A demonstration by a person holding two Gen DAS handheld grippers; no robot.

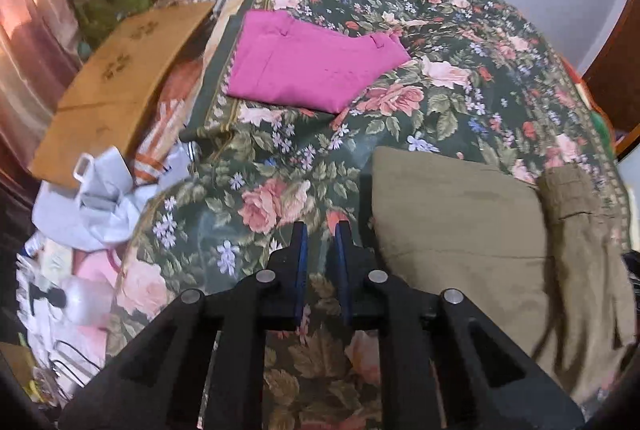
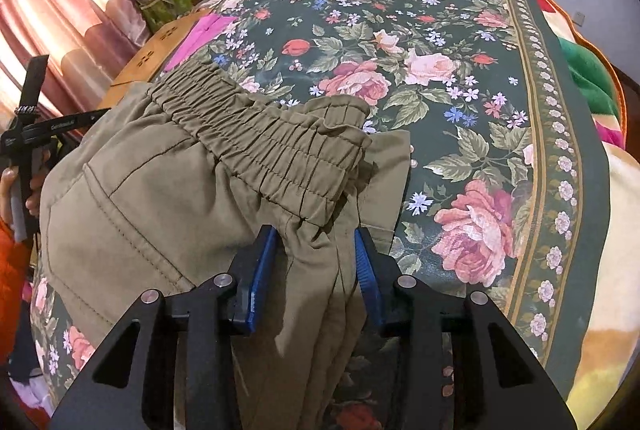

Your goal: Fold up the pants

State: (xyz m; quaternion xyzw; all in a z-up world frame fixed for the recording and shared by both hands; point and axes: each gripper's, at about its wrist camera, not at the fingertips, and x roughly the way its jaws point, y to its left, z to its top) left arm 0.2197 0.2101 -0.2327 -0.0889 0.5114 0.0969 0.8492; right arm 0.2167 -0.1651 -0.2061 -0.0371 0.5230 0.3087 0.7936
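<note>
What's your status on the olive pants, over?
Left gripper nearly closed, empty, over bedspread. Right gripper gripping olive pants below waistband. Folded pink pants lie clear.

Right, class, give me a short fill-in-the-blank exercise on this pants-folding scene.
1. The right gripper has fabric of the ____ pants between its fingers.
2. The left gripper holds ____.
3. The folded pink pants lie on the ____ bedspread.

Missing words: olive; nothing; floral
</note>
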